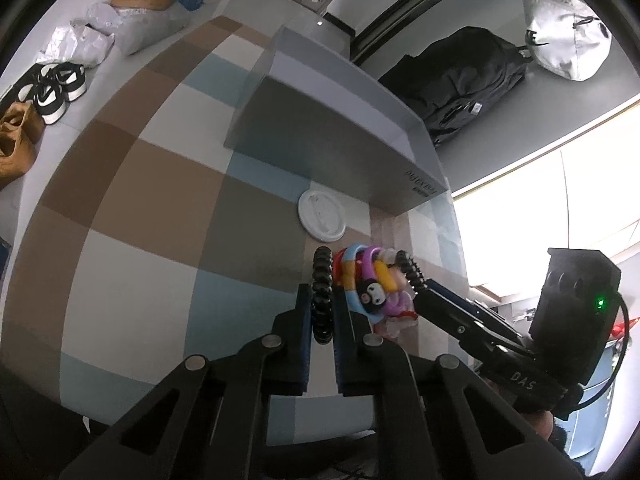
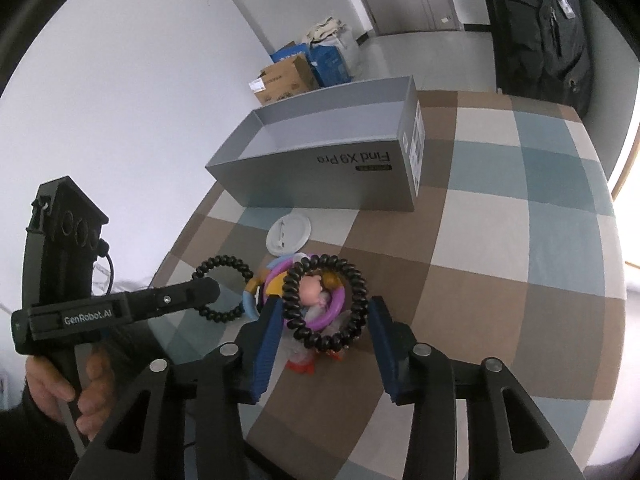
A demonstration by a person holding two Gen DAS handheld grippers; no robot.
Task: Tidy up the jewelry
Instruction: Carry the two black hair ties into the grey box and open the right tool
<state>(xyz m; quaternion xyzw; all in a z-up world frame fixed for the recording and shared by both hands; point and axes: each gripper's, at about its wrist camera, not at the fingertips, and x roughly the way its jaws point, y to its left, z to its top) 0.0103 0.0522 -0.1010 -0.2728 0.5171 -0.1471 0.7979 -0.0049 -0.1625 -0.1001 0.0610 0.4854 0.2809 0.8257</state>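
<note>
We see a small heap of jewelry [image 2: 304, 292] on the checked brown, blue and cream tablecloth [image 2: 500, 240], just in front of a white round plastic lid [image 2: 289, 233] and the open grey cardboard box [image 2: 332, 160] behind it. The heap is a cluster of coloured plastic rings in purple, light blue, orange and yellow, with a small cartoon charm [image 1: 370, 292] showing in the left wrist view.

A black spiral coil ring [image 1: 322, 292] stands between the fingers of the left gripper [image 1: 322, 312], which are drawn close and clamped on it; in the right wrist view this same ring [image 2: 222, 288] hangs at the left gripper's tip, just left of the heap.

A second black spiral coil ring [image 2: 325, 304] stands upright over the heap, directly ahead of the right gripper [image 2: 322, 320]. Its blue-padded fingers [image 2: 268, 332] are spread wide, one on each side of this ring; the left pad seems to touch the coil, the right pad stands just clear.

The box side reads "Find X9 Pro", upside down to us. The left gripper's body carries "GenRobot.AI", and the right gripper's body, seen from the left wrist, shows "DAS".
</note>
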